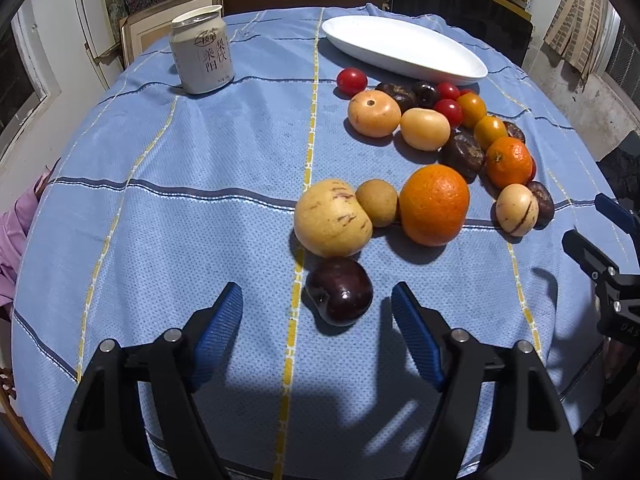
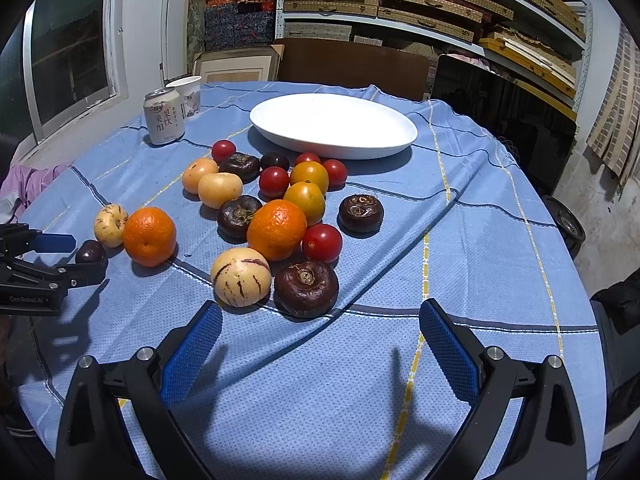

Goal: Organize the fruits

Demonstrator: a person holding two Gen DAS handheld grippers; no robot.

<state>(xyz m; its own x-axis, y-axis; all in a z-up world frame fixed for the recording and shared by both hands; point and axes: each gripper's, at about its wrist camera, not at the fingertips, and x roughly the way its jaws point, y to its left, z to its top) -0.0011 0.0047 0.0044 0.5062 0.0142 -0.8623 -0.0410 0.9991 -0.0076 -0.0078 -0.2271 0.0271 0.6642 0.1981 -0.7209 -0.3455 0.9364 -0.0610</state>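
Observation:
Several fruits lie loose on a blue tablecloth (image 1: 160, 208). My left gripper (image 1: 317, 304) is open, its blue pads on either side of a dark plum (image 1: 339, 290), not touching it. Just beyond lie a streaked yellow melon (image 1: 331, 218), a small brown fruit (image 1: 377, 202) and a large orange (image 1: 434, 205). My right gripper (image 2: 320, 324) is open and empty, just short of a dark water chestnut (image 2: 306, 288) and a striped yellow melon (image 2: 241, 276). An empty white oval plate (image 2: 334, 125) stands at the back; it also shows in the left wrist view (image 1: 404, 49).
A drink can (image 1: 202, 54) stands at the back left, with a paper cup (image 2: 187, 94) behind it. Red tomatoes (image 2: 322, 243), yellow tomatoes (image 2: 305, 200), a tangerine (image 2: 277, 229) and more dark chestnuts (image 2: 361, 213) crowd before the plate. Dark chairs stand behind the table.

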